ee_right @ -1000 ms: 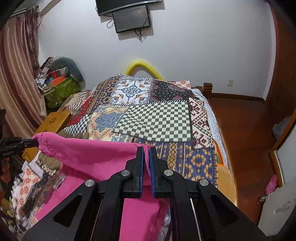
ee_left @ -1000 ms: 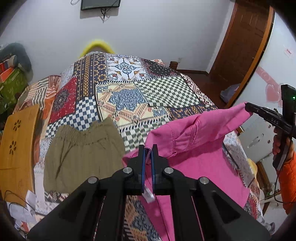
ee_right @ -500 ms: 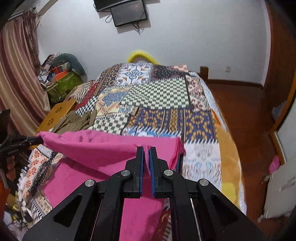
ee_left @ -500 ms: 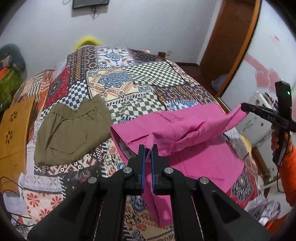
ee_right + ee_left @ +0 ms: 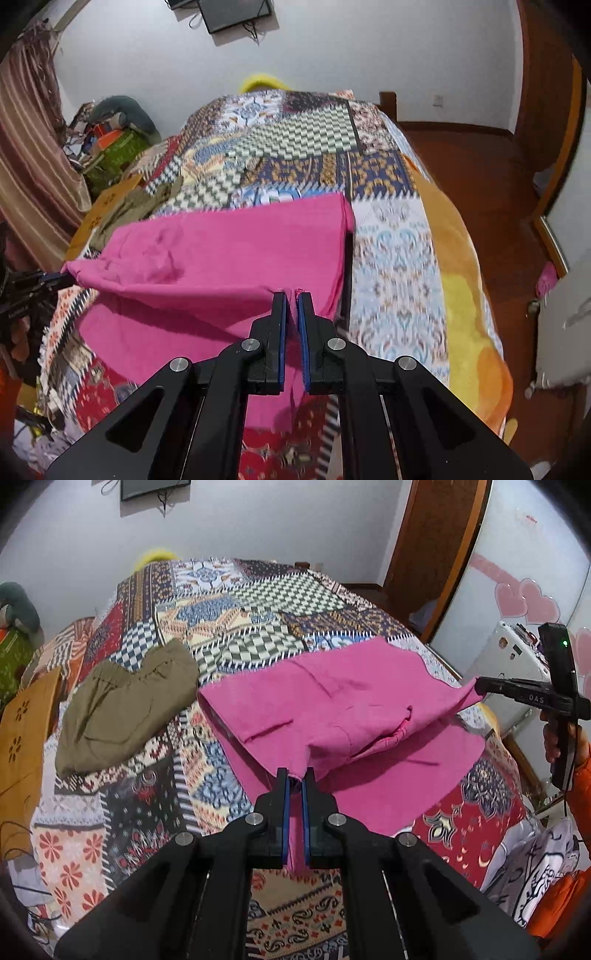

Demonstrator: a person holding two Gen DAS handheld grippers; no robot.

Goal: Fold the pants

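— since the earlier frame both grippers have come down and swung out over the bed, so the bright pink cotton pants [image 5: 332,701], hanging bunched above the quilt before, now spread across it.

— who's holding what?

— left gripper [image 5: 294,775] has its fingers pressed together on a pinch of pink cloth at one near corner; right gripper [image 5: 291,295] is pinched shut on the other corner. a fold of fabric runs taut between them, lifted off the layer below.

— and where do the pants lie?

— on the patchwork quilt [image 5: 229,635], near the foot of the bed, far edge already touching down, just beside the olive-green folded shorts [image 5: 125,705] — close, but apart.

— so how far along?

— i'd judge one fold is mid-lay: the top layer is over the bottom one, yet the near edge is not set down. what's left looks like lowering it, letting go, smoothing, and probably another fold to make it compact like the olive pair.
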